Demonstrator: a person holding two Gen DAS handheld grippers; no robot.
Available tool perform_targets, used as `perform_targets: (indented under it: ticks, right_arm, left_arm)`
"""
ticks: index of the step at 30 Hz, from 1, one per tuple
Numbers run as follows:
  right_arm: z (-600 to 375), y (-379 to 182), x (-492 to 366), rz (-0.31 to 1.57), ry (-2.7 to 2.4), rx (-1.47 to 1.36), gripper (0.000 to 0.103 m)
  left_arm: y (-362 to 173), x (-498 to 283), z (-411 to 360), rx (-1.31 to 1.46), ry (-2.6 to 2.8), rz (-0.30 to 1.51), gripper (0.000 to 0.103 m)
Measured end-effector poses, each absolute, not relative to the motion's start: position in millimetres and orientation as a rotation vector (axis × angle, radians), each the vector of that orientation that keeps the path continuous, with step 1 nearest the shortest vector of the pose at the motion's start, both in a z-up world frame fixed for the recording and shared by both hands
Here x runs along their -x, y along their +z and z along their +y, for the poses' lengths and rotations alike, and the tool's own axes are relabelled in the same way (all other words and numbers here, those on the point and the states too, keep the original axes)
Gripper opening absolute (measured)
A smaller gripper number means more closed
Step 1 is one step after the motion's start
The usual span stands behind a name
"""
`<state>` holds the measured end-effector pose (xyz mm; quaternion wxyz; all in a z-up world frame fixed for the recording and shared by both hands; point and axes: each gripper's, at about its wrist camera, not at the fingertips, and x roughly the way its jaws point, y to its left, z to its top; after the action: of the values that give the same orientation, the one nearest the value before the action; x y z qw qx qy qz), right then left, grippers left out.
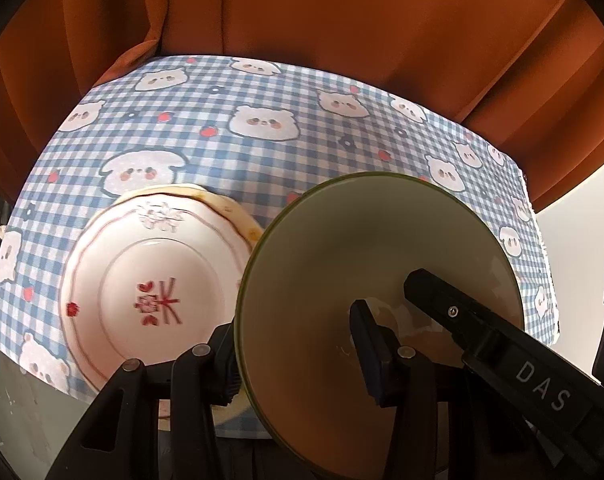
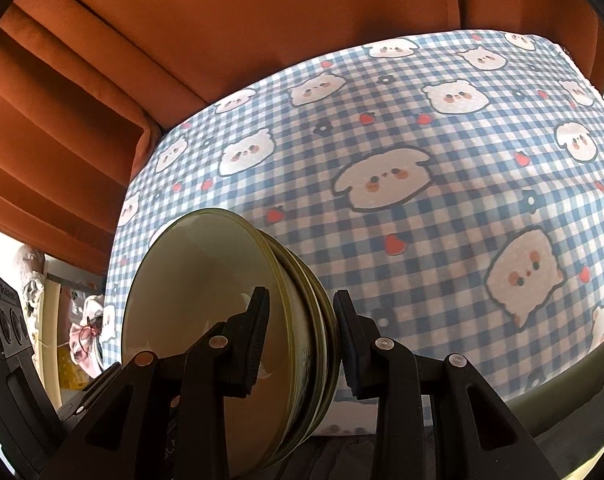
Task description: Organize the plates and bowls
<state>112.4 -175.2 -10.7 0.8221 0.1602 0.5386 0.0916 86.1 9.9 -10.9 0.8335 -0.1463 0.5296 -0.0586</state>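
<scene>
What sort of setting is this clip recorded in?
Probably a home dining spot: a table under a checked cartoon tablecloth, orange curtains behind, and stacked green bowls beside a floral plate.

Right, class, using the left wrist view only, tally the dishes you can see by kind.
Plates: 2, the red-patterned plate lying on a brown-edged plate
Bowls: 1, the green-rimmed bowl
Total: 3

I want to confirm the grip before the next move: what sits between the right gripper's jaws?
In the right wrist view, the rims of the stacked green bowls sit between the jaws of the right gripper, which are clamped on them.
</scene>
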Motion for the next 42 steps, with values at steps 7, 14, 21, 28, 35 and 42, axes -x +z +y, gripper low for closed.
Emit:
perform_targets:
  ticks: [7,14,21,28,35,42]
  right_arm:
    - [-137.7,-9.5,-108.8,1.14,0.192,-0.336,0.036]
    - [-99.4,-12.7,-109.2,1.145,0.192,-0.33,0.036]
    - [-64.8,-21.6,-110.6,1.167,0.196,-0.327,0.036]
    - [-40.3,-32.4,-115.4,1.203,0.198,-0.316,0.036]
    - [-28.2,-39.4,-124.7,1.218,0.183,-0.301,0.036]
    - [-27.7,-41.3,-131.9,1.224,0.154,-0.289,0.036]
  left_arm:
    - [-11.8,-83.1,46.0,0.313,-0.126,1.116,0.046]
    - [-17.1,-81.7,81.7,0.32,-0.124,1.12,0.046]
    - [-28.3,-81.9,113.8,0.332,-0.11,1.14,0.046]
    - [-40.7,-84.5,136.8,0.352,-0.099,1.172,0.046]
    - [-47.4,-94.3,143.0,0.357,-0.11,1.184,0.046]
    - [-47.6,-104.5,138.0,0.303,-0.119,1.186,0.046]
